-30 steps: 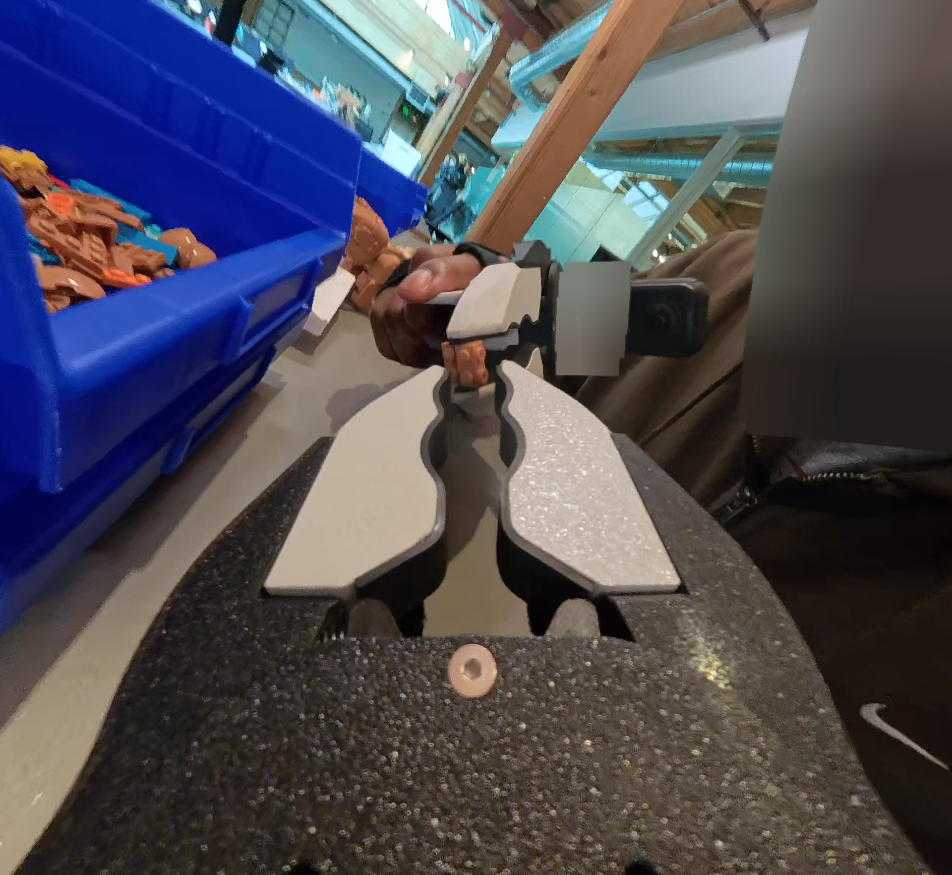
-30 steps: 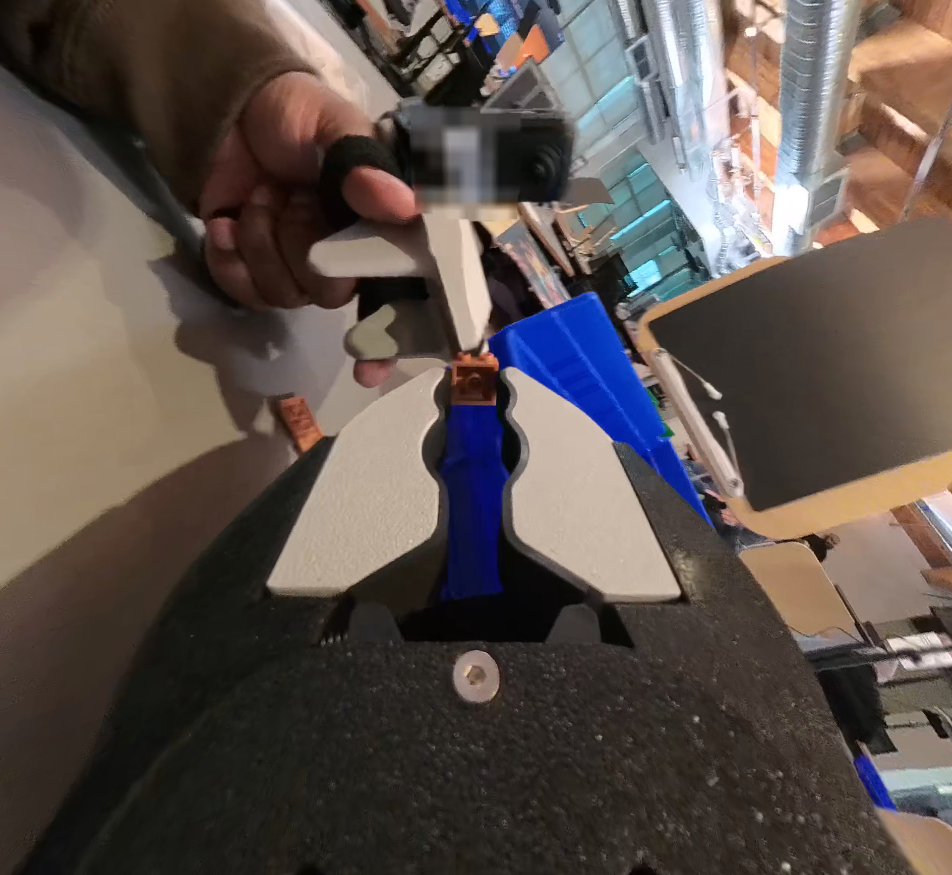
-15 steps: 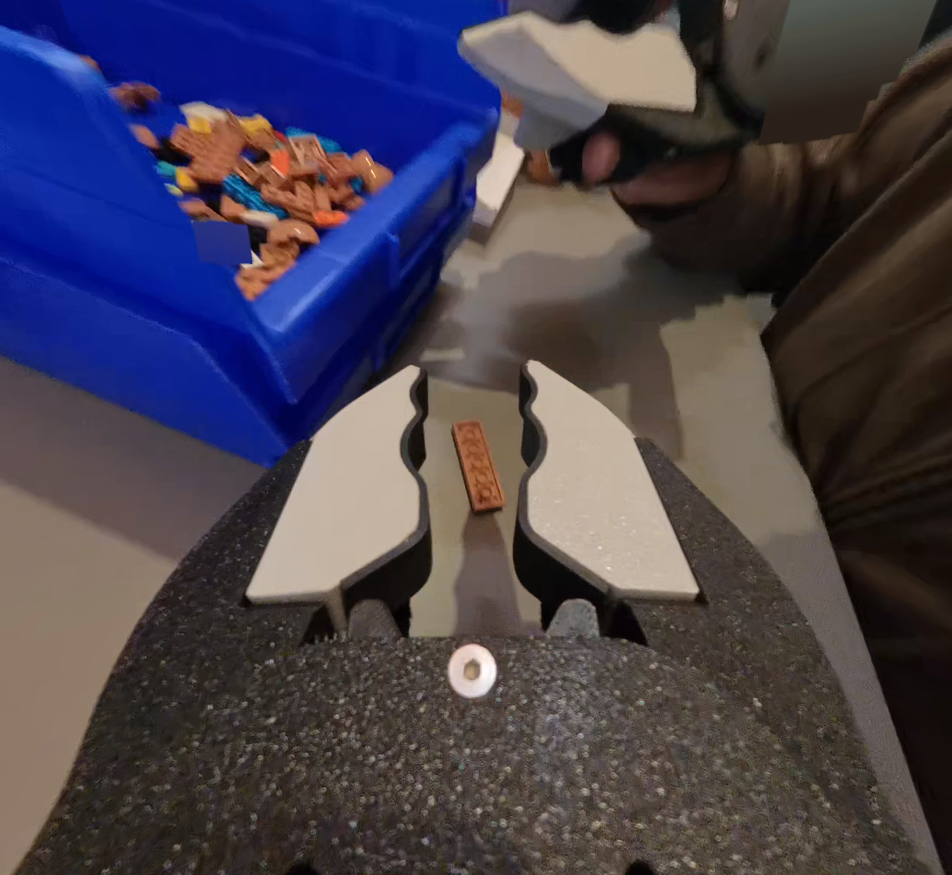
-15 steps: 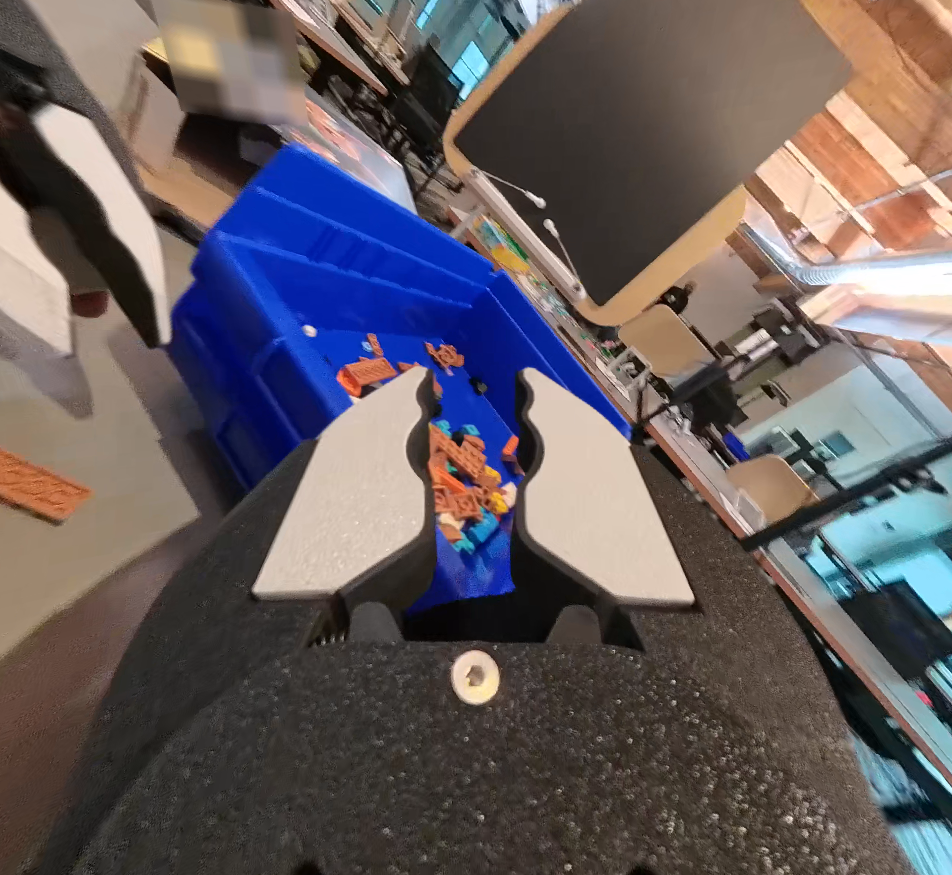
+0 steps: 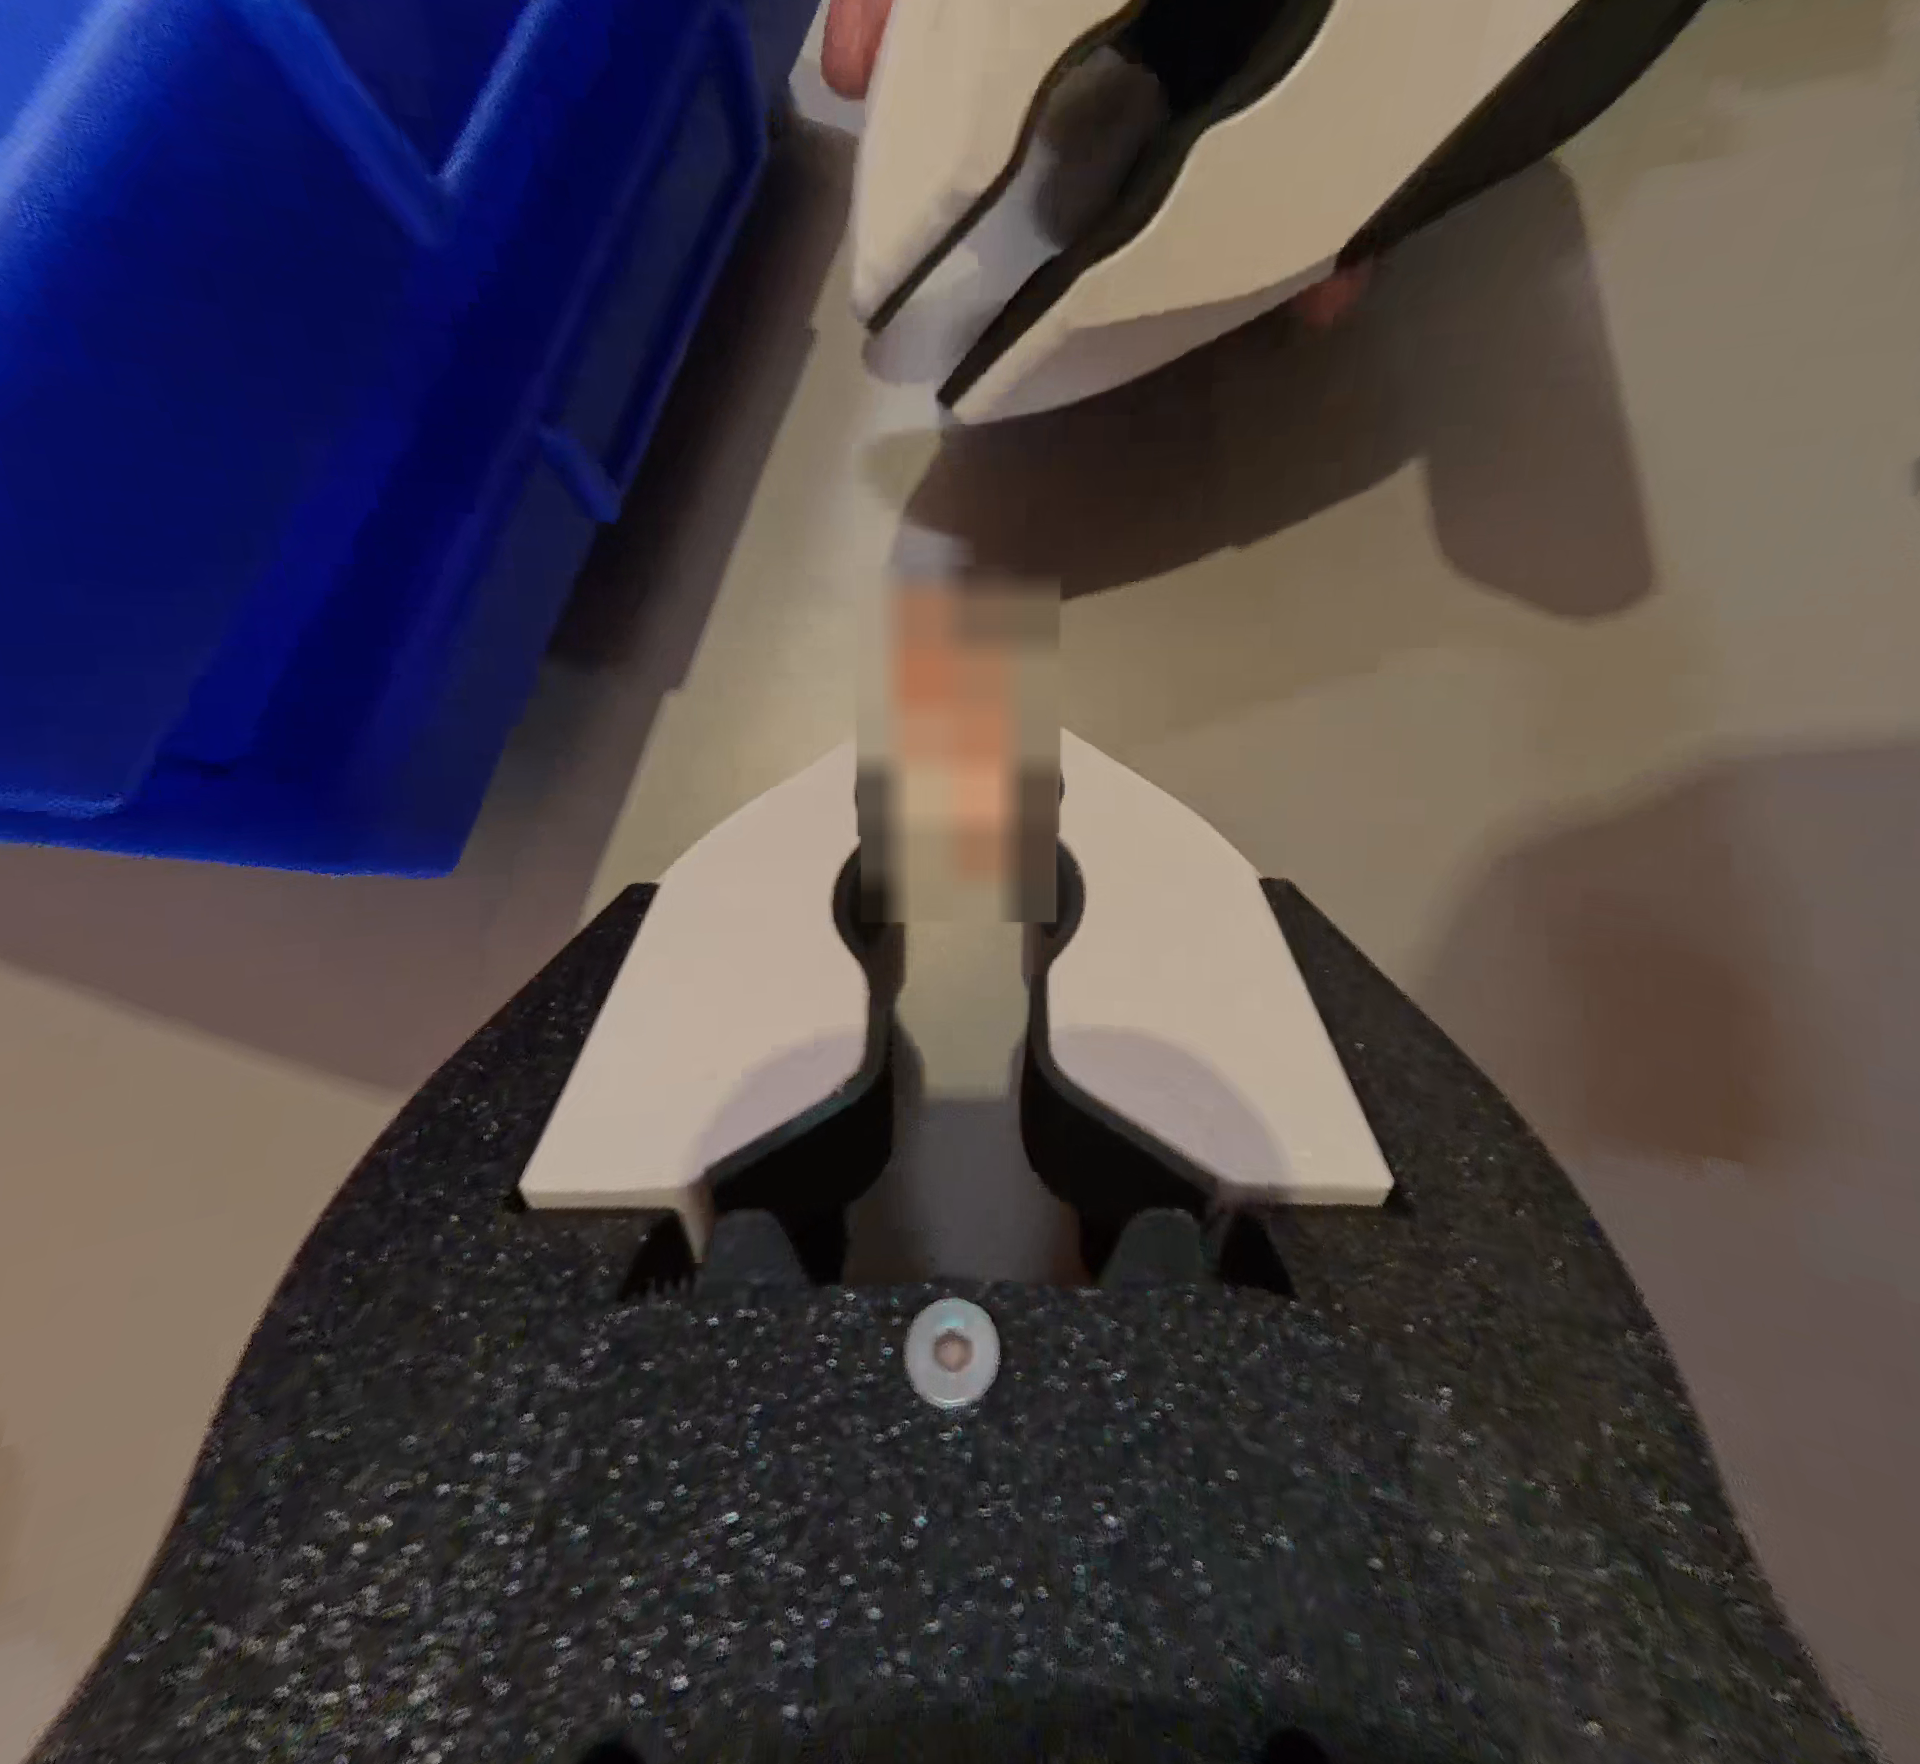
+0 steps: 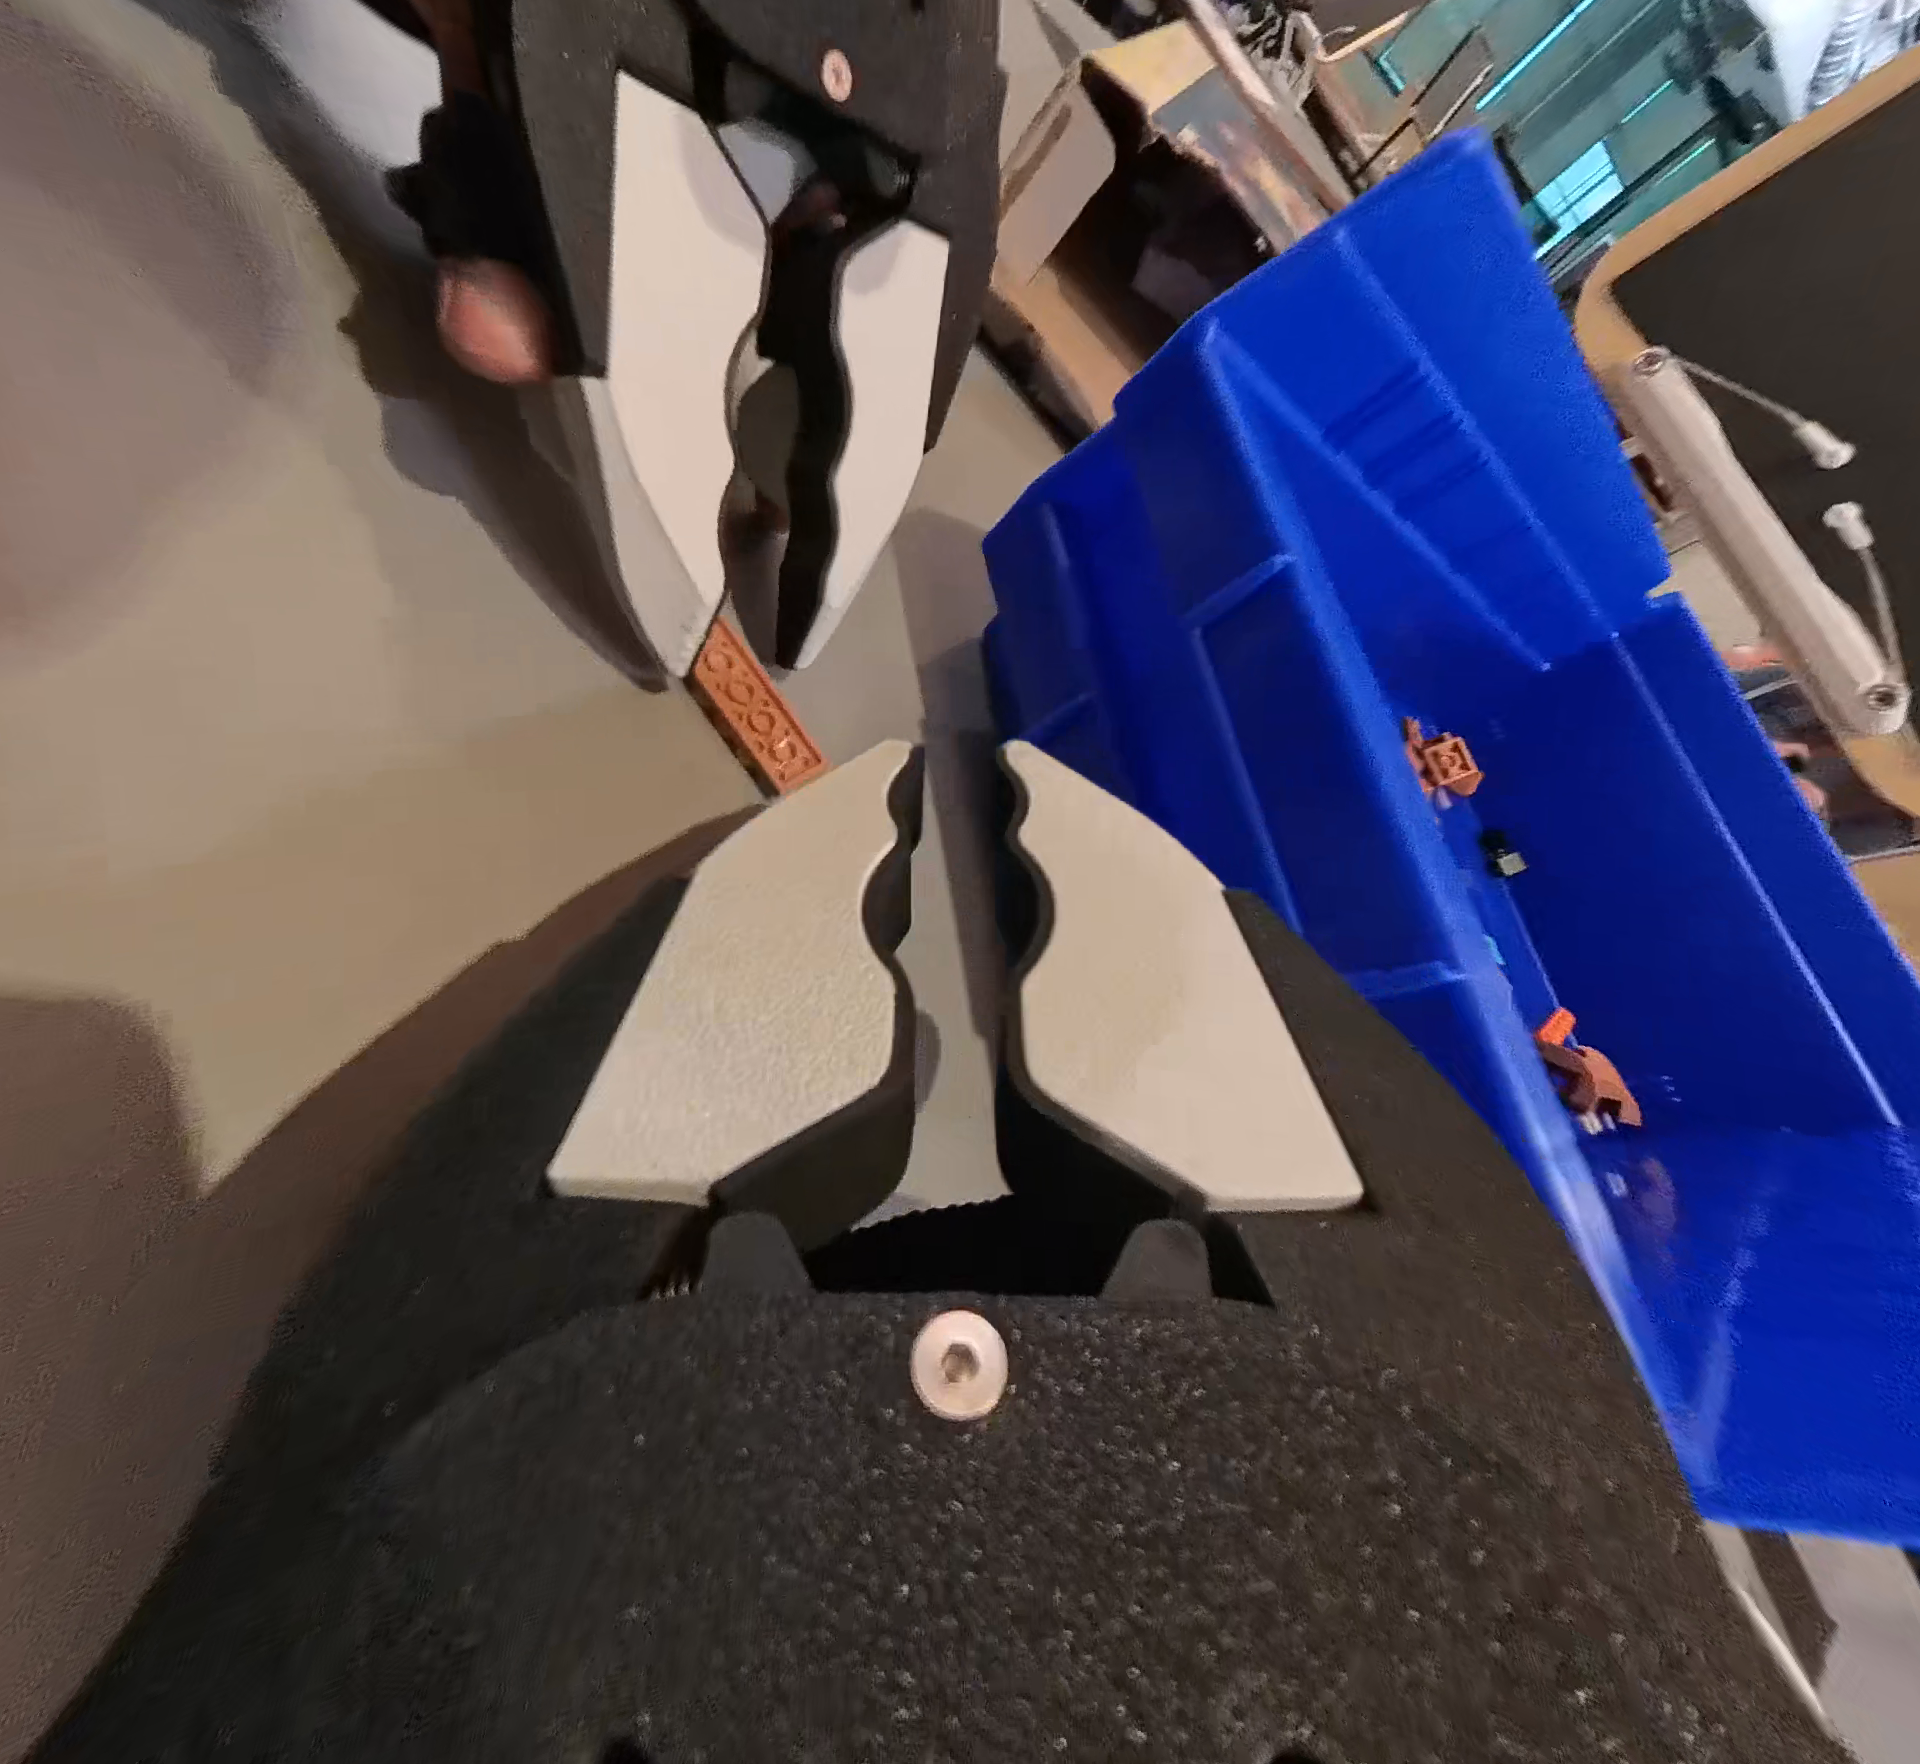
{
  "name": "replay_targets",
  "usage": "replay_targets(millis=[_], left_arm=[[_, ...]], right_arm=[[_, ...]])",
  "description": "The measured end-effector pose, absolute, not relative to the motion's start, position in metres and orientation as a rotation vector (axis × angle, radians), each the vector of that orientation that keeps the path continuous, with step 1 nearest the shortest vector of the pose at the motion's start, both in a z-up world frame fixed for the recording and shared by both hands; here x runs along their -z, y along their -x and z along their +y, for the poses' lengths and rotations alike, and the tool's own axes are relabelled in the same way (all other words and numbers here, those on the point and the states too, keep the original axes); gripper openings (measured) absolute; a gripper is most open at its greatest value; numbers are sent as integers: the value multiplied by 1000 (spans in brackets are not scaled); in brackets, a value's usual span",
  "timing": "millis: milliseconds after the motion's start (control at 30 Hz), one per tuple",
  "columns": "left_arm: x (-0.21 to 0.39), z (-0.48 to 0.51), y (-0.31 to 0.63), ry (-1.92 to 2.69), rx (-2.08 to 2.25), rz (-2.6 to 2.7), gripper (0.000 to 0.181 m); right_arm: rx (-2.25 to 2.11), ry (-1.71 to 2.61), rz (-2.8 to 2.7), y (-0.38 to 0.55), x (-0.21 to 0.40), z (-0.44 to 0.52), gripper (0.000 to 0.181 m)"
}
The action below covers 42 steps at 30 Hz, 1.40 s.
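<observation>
Risk lay with the thin brown plate (image 6: 756, 723) flat on the table (image 6: 260, 623): the left claw (image 6: 740, 654), fingers apart, straddled its end and might only push it, while the right claw (image 6: 958, 758), slightly apart and empty, hovered beside the blue bin (image 6: 1351, 571)

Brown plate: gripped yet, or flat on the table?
Done: the left gripper straddles the far end of the brown plate, jaws open. In hand: nothing; the right gripper is open and empty beside its near end. Left: plate not yet gripped or lifted off the table.
</observation>
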<state>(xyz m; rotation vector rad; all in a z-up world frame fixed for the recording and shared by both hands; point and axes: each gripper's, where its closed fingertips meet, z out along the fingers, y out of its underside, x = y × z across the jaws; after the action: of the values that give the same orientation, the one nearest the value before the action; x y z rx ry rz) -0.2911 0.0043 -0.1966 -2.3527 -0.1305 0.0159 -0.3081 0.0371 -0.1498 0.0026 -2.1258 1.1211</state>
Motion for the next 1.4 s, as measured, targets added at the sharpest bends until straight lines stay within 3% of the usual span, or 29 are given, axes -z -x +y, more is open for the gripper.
replay_targets(millis=[367,767,1033,1167,1400], left_arm=[[200,8,290,2387,-95,-102,17],[182,11,284,2196,257,-264,16],[170,17,263,2117,426,-192,16],[160,17,269,2027,457,-228,16],[134,10,291,1851,336,-207,31]], right_arm=[[-1080,-30,-2149,312,164,38,13],[-1116,-259,-2166,291,170,30,27],[-1100,-460,-2103,273,173,23,10],[-1165,-389,-2165,274,170,25,7],[-1493,100,-2429,287,153,35,7]])
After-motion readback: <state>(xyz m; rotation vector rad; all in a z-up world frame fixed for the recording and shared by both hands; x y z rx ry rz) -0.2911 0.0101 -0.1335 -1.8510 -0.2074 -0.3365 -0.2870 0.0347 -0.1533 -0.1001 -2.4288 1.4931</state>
